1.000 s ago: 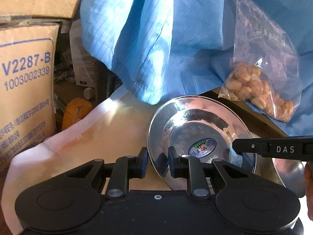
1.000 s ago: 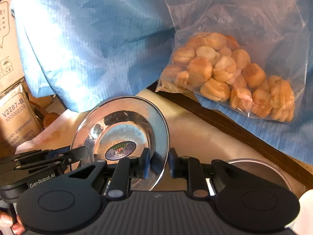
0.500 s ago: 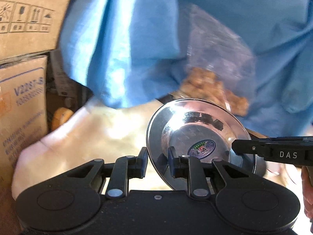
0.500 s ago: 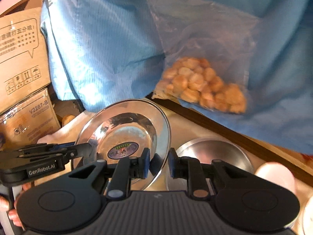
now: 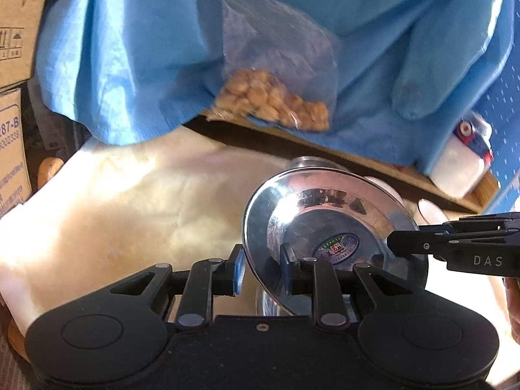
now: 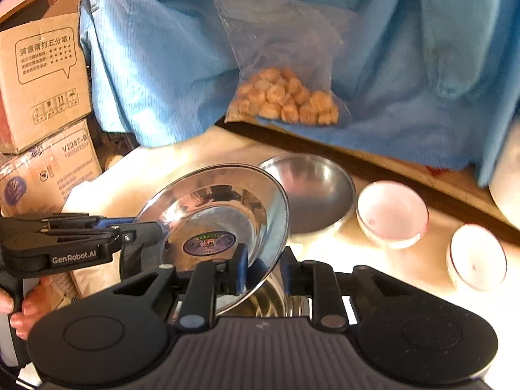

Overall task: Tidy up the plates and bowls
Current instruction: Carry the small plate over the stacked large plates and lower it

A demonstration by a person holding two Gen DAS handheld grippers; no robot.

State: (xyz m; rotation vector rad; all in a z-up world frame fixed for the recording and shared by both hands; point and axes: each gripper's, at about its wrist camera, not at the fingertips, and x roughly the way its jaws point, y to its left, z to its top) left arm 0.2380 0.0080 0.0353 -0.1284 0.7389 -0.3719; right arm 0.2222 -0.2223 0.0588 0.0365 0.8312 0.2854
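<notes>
A shiny steel plate (image 5: 334,227) (image 6: 221,214) with a round sticker in its well hangs tilted above the table, gripped by both rims. In the left wrist view my left gripper (image 5: 261,269) is shut on its near-left rim, and my right gripper (image 5: 395,243) comes in from the right and bites the opposite rim. From the right wrist view, my right gripper (image 6: 263,269) pinches the near-right rim and my left gripper (image 6: 156,227) holds the far-left one. A steel bowl (image 6: 312,191) stands just behind the plate. More steel ware (image 6: 266,302) shows under it, mostly hidden.
Two pale pink bowls (image 6: 391,214) (image 6: 476,256) stand right of the steel bowl on the cream cloth (image 5: 130,211). Behind lie a bag of snacks (image 6: 286,97), a blue garment (image 6: 162,65) and a white container (image 5: 461,162). Cardboard boxes (image 6: 42,78) stack at the left.
Both grippers have carried the plate to the right and a little up. The snack bag has shrunk back, and the steel bowl and pink bowls have come into view.
</notes>
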